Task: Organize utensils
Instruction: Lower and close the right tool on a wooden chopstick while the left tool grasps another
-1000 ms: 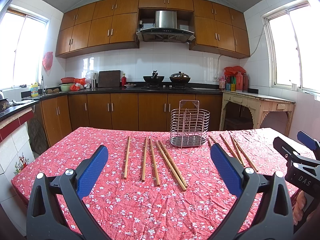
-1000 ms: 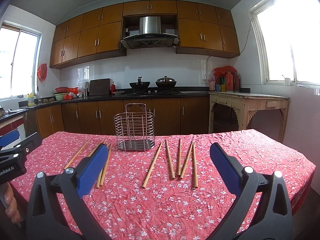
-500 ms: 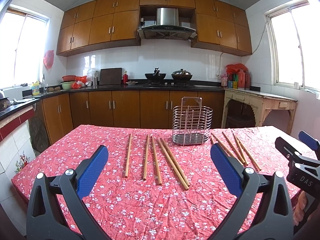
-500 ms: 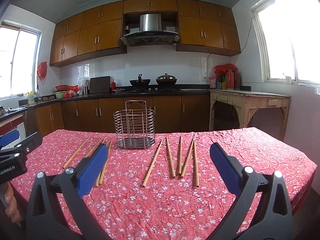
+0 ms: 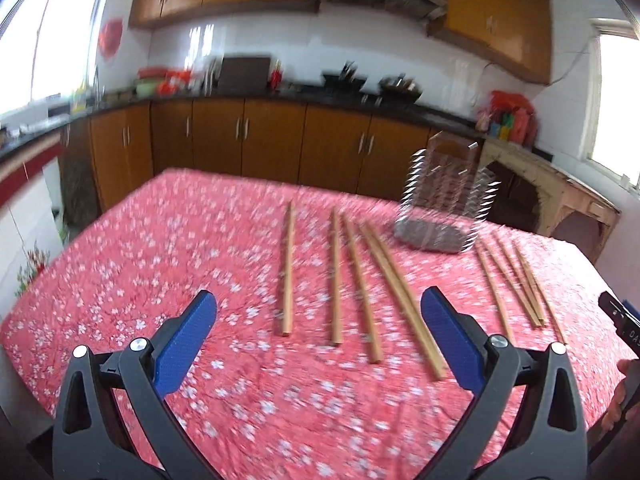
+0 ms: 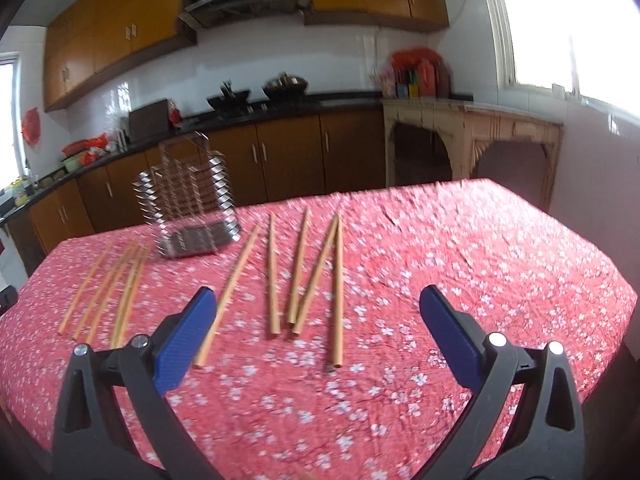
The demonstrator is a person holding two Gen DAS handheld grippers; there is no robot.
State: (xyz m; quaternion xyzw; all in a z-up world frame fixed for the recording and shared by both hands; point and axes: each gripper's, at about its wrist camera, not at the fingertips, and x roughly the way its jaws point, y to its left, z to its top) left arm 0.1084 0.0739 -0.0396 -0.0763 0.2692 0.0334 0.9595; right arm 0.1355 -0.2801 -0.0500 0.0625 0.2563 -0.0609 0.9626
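Left gripper [image 5: 318, 316] and right gripper [image 6: 318, 316], both spread wide and holding nothing, above wooden chopsticks [image 5: 335, 276] lying on the tabletop [image 5: 160, 248] beside the wire holder [image 5: 444, 208].

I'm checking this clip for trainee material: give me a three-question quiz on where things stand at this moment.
1. True or false: the wire holder already has chopsticks in it.
2. Multiple choice: the left gripper is A) shut on a chopstick, B) open and holding nothing, C) out of view.
3. Short answer: in the right wrist view, how many chopsticks lie in the group right of the holder, ahead of the right gripper?

Key
1. False. It looks empty; every chopstick lies flat on the tablecloth.
2. B.
3. Five, two of them meeting at their far tips.
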